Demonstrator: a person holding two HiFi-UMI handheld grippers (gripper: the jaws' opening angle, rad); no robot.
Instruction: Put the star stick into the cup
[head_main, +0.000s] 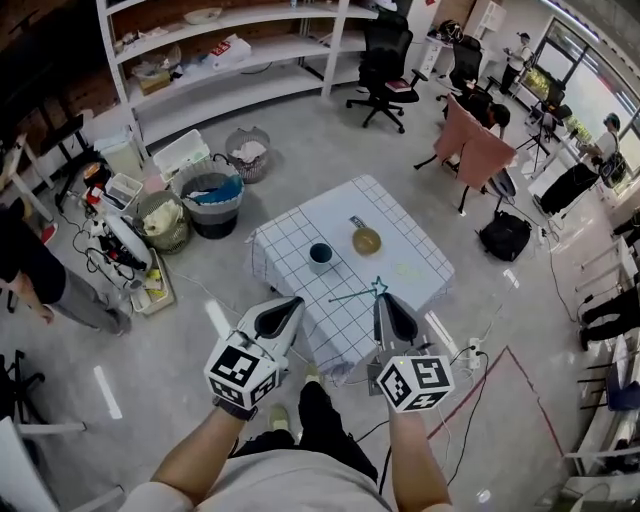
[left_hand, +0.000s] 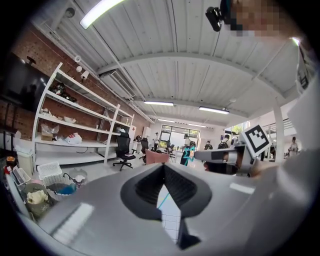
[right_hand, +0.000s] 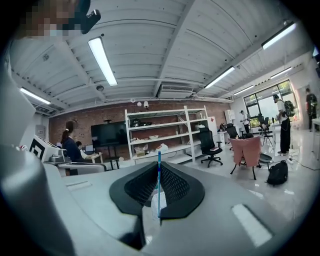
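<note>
The star stick (head_main: 378, 288) is a thin teal rod with a star outline at one end. My right gripper (head_main: 383, 300) is shut on it above the near edge of the checked table (head_main: 410, 270), with the rod pointing left. In the right gripper view the rod (right_hand: 159, 182) stands upright between the closed jaws (right_hand: 159, 167). The dark blue cup (head_main: 320, 255) stands upright on the table, farther away and to the left. My left gripper (head_main: 293, 303) hovers beside the table's near left edge, shut and empty. In the left gripper view the star (left_hand: 189, 152) shows at the right gripper's tip.
A yellow-brown bowl (head_main: 366, 240) sits on the table right of the cup. Bins and baskets (head_main: 210, 200) crowd the floor to the left, below white shelves (head_main: 230, 60). A pink-covered chair (head_main: 470, 145) and office chairs stand beyond the table. A red line (head_main: 500, 370) marks the floor on the right.
</note>
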